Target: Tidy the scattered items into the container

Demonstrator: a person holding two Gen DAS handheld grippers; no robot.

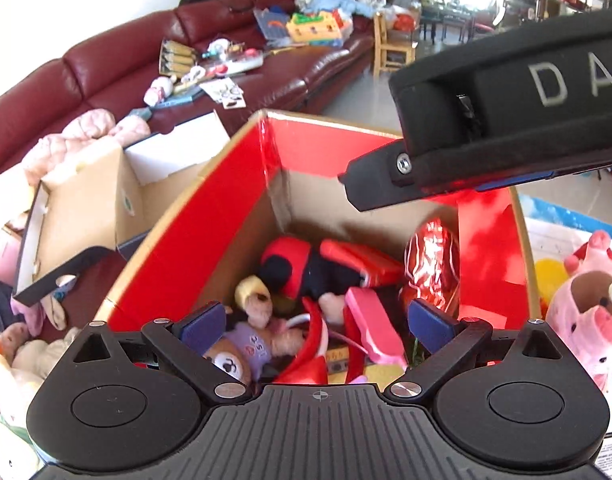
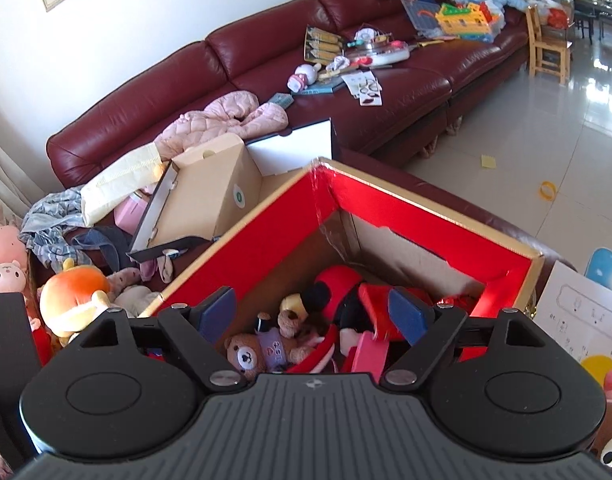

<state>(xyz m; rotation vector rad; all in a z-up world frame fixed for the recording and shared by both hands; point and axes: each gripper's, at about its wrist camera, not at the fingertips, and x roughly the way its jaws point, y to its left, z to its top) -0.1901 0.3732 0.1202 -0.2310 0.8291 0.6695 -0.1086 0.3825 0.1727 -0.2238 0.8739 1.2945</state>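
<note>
A cardboard box with red-lined flaps (image 1: 209, 216) (image 2: 265, 224) stands open below both grippers. Inside lie a small brown teddy in purple (image 1: 241, 344) (image 2: 261, 350), a red and black plush (image 1: 289, 268) (image 2: 338, 284), a pink block (image 1: 372, 326) (image 2: 368, 354) and a shiny red foil egg (image 1: 432, 264). My left gripper (image 1: 318, 326) is open and empty above the box. My right gripper (image 2: 312, 314) is open and empty above the box; its body (image 1: 506, 120) crosses the upper right of the left wrist view.
A pink pig plush (image 1: 586, 304) lies right of the box. An orange plush (image 2: 71, 300) and a pink plush (image 2: 3, 264) lie to its left. An open cardboard box (image 2: 209, 192) stands behind. The maroon sofa (image 2: 406, 112) holds toys, papers and clothes.
</note>
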